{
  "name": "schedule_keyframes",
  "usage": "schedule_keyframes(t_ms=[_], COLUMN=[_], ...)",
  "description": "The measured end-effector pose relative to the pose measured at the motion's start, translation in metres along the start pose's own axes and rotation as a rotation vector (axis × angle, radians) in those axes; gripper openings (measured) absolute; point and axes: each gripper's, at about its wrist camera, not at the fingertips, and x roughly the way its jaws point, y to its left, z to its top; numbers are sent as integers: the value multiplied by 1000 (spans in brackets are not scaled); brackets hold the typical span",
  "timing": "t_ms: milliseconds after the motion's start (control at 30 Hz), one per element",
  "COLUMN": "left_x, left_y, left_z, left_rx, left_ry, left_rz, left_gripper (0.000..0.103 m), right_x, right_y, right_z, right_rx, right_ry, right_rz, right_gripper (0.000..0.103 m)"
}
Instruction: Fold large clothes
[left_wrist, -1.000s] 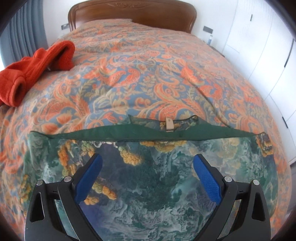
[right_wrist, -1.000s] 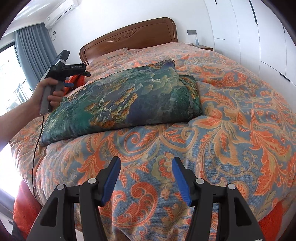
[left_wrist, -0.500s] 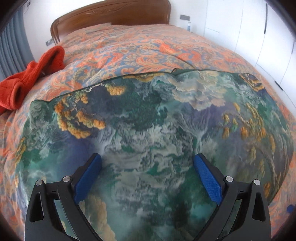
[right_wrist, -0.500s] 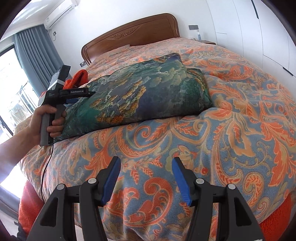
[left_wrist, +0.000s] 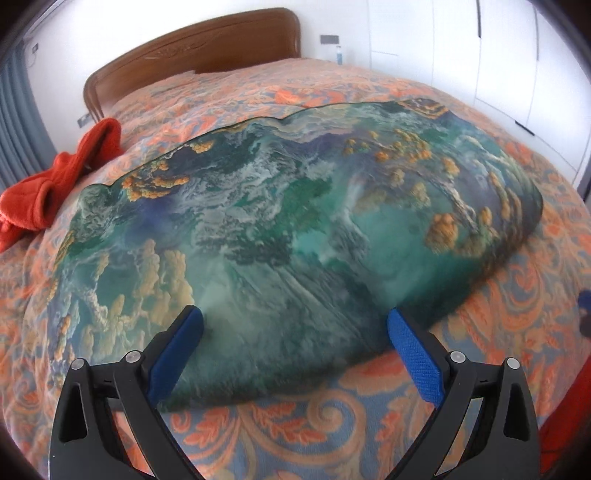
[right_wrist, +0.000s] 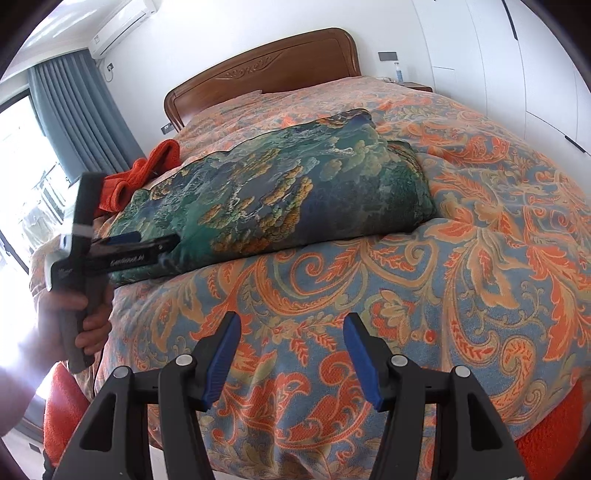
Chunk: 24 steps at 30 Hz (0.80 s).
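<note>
A folded garment (left_wrist: 295, 221) with a green, blue and gold landscape print lies flat on the bed. In the left wrist view my left gripper (left_wrist: 293, 317) stands open just above the garment's near edge, with one blue pad (left_wrist: 177, 354) over the cloth and nothing pinched. The right wrist view shows the garment (right_wrist: 277, 195) at centre and a hand holding the left gripper (right_wrist: 162, 249) at its near left corner. My right gripper (right_wrist: 291, 325) is open over the bare bedspread, well short of the garment.
An orange and blue paisley bedspread (right_wrist: 480, 258) covers the bed. A crumpled red garment (right_wrist: 147, 173) lies at the far left beside the folded one. The wooden headboard (right_wrist: 266, 62) stands behind, white wardrobe doors (right_wrist: 535, 74) on the right, and a curtain (right_wrist: 74, 110) on the left.
My left gripper has swung along the garment's left side down to its near left corner, rolling as it went. It stayed open. The right gripper has hardly moved.
</note>
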Motion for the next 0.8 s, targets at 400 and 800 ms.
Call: schedule_keyframes(t_ms=[400,800], left_x=[-27,25], left_y=[-28,-51], left_z=[17,3], left_rx=[-4,43], left_ry=[-120,-22], left_rz=[-190,-263], left_gripper=[100,102], right_x=[32,115], right_y=[-84,-127], right_z=[57,82], right_rx=[402,726], right_ry=[-56,-21], right_rz=[30,138], right_gripper=[74,83])
